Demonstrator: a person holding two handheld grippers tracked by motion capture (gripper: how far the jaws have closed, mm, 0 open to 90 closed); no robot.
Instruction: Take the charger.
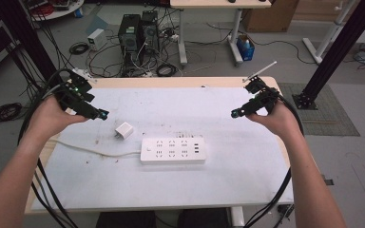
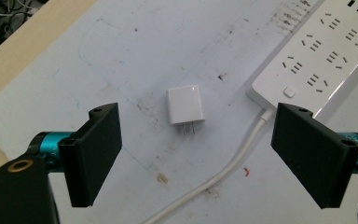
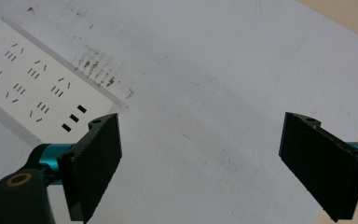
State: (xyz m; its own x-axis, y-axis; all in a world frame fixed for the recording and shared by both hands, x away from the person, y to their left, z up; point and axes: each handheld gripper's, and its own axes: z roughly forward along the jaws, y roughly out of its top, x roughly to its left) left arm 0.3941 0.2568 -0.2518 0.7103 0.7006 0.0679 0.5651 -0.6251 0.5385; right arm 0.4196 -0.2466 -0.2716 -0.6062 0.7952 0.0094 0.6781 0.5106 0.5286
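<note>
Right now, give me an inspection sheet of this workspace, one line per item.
Surface: table with a white cover, scuffed and stained near the strip.
Job's things: white charger lying flat, prongs out, apart from the power strip; all strip sockets seen are free.
Clutter: nothing seen on the table.
Grippers: left gripper open, above the charger; right gripper open, holding nothing, over bare cover right of the strip.
Cables: strip cord runs off the table's left side; gripper cables hang off both sides.
Surroundings: computer towers, loose floor cables, another desk beyond.
</note>
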